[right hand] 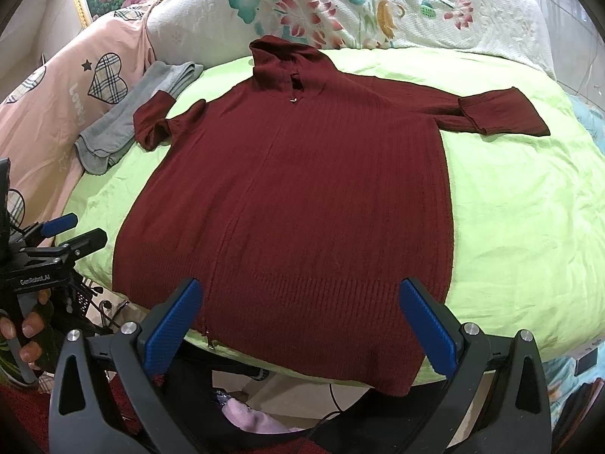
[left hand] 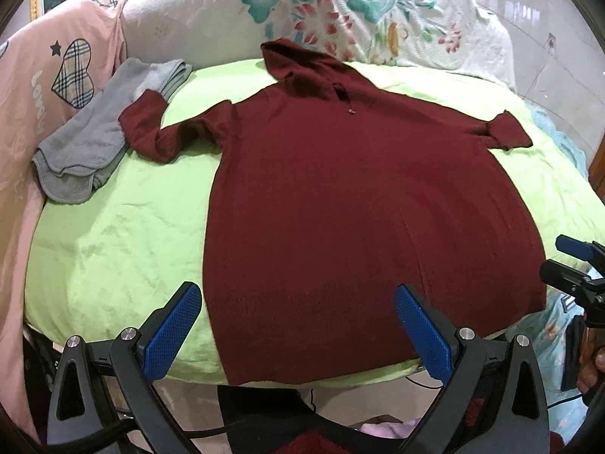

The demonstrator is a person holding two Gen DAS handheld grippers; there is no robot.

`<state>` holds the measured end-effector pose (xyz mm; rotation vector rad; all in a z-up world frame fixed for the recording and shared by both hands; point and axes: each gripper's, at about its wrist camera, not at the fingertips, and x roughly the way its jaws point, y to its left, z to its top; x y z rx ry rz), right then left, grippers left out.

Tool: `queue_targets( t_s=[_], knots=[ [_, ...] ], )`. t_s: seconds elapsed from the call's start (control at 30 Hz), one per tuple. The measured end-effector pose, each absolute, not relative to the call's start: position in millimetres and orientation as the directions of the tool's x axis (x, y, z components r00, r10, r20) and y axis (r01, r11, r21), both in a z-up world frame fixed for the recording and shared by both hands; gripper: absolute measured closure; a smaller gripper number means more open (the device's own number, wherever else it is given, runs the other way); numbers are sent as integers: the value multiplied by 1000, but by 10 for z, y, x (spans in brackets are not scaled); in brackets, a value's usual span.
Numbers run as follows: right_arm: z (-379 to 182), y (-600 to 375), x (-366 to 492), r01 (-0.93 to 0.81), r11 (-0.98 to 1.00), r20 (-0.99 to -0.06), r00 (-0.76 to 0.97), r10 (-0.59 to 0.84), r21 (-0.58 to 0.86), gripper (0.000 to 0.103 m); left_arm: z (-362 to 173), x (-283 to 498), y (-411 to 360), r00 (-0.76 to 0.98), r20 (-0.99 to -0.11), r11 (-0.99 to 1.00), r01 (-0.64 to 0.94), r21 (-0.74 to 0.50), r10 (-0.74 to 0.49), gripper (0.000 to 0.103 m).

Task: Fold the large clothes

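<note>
A dark red knitted hooded sweater (left hand: 340, 196) (right hand: 302, 196) lies spread flat on a lime-green sheet (left hand: 113, 249) (right hand: 522, 234), hood at the far end, hem at the near edge. Its left sleeve (left hand: 151, 132) bends back onto a grey garment; its right sleeve (right hand: 499, 113) is folded at the cuff. My left gripper (left hand: 298, 325) hovers open above the hem's left part, nothing between its blue pads. My right gripper (right hand: 302, 321) hovers open over the hem's right part, also holding nothing. Each gripper shows at the other view's edge: the right gripper (left hand: 578, 265), the left gripper (right hand: 64, 234).
A folded grey garment (left hand: 94, 143) (right hand: 124, 125) lies at the far left of the sheet. Pink fabric with plaid hearts (left hand: 49, 87) drapes on the left. A floral cover (left hand: 359, 11) lies behind. A hand (right hand: 26, 333) grips the left tool. Floor and cables lie below the near edge.
</note>
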<state>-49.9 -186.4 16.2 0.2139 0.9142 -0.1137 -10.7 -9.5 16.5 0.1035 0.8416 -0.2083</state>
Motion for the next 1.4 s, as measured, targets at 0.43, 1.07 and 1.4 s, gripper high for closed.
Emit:
queue_targets(
  t_s=[0.43, 1.07, 1.4],
  knots=[
    [150, -1866, -476, 187, 976, -805, 593, -20, 113, 0, 186, -113, -128, 582, -794, 968, 249, -28, -173, 1],
    [141, -1850, -486, 190, 974, -807, 591, -10, 127, 0, 141, -117, -170, 605, -781, 968, 253, 7, -152, 1],
    [119, -1851, -484, 188, 975, -799, 601, -20, 118, 0, 96, -55, -146, 590, -793, 966, 259, 6, -153, 1]
  ],
)
